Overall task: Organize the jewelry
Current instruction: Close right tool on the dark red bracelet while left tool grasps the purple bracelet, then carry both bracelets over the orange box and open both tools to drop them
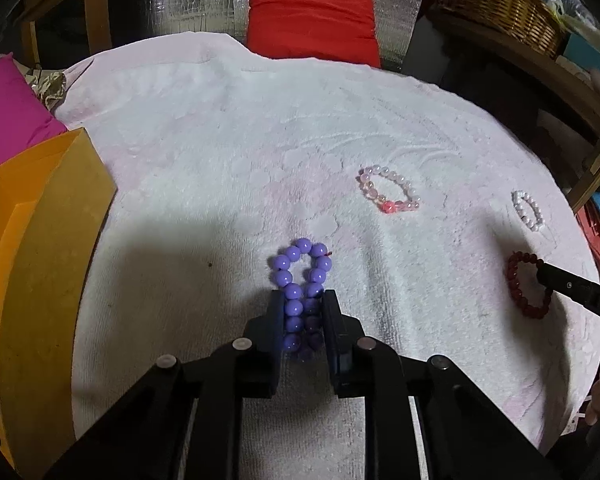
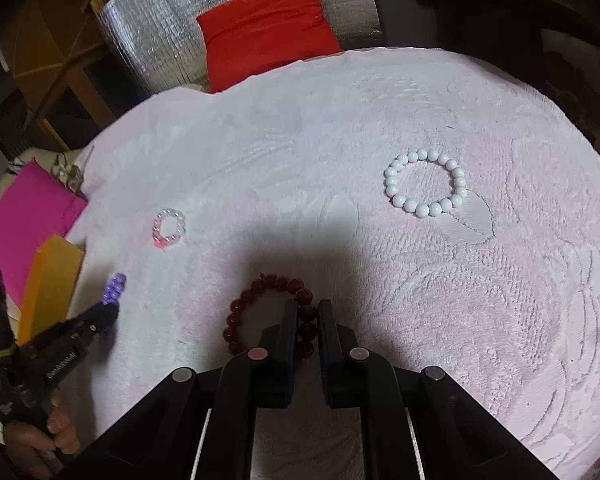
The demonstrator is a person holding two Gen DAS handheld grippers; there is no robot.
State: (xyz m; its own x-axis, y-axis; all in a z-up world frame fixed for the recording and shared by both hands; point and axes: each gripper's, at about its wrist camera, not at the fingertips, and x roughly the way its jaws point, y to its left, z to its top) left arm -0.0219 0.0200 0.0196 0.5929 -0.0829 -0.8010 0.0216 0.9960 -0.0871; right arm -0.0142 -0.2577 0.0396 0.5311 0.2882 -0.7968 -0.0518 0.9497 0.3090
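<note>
1. Jewelry is spread on a white towel [image 1: 220, 160]: a purple bracelet [image 1: 302, 280] is pinched flat between the fingers of the left gripper [image 1: 303, 312], both strands squeezed together.
2. A dark red bracelet [image 2: 268, 312] is clamped by the right gripper [image 2: 307, 316] on one side of its loop, the rest lying left of the fingers.
3. A pink bracelet [image 1: 388, 190] and a white bracelet [image 2: 426, 183] lie ahead of the fingers, untouched.
4. An orange box [image 1: 40, 240] is seen left of the left fingers.
5. The beads are judged light, hard and slippery on stretchy cord; a hold across the strand, between beads, is judged safest against rolling out.
</note>
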